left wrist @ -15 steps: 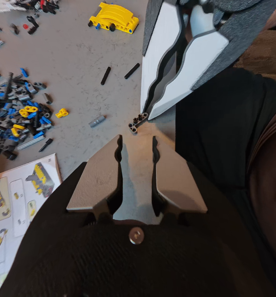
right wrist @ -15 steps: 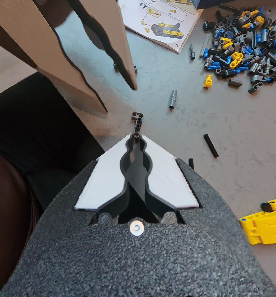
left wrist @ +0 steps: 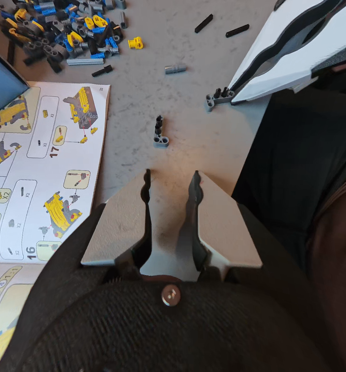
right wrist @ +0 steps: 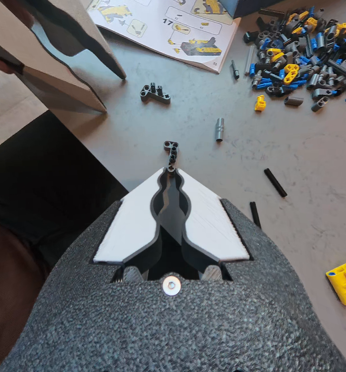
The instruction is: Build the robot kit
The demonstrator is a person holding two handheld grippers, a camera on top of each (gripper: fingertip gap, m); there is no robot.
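Observation:
My right gripper (right wrist: 171, 170) has white fingers and is shut on the end of a grey L-shaped beam (right wrist: 171, 154) with black pins, held low over the grey table. It also shows in the left wrist view (left wrist: 231, 98), with the beam (left wrist: 216, 98) sticking out of its tips. My left gripper (left wrist: 172, 173) has tan fingers and is open and empty. A second grey L-shaped beam (left wrist: 160, 132) with black pins lies on the table just ahead of it. In the right wrist view this beam (right wrist: 155, 94) lies to the right of the left gripper (right wrist: 114, 94).
An open instruction booklet (left wrist: 47, 161) lies to the left, and a pile of blue, grey, black and yellow parts (left wrist: 57, 30) behind it. A small yellow piece (left wrist: 136, 42), a grey tube (left wrist: 175, 69) and two black axles (left wrist: 203, 23) lie loose. A yellow assembly (right wrist: 345, 281) sits at the right. One gripper's finger ends stand about 11 cm off the other's. My right tips are roughly 12 cm from the small yellow piece (left wrist: 136, 42). It turns up in the right wrist view (right wrist: 260, 102) as well.
My left gripper has drawn back and to the left, away from the beam in the right gripper. The second L-shaped beam on the table now shows ahead of it. The right gripper keeps its hold.

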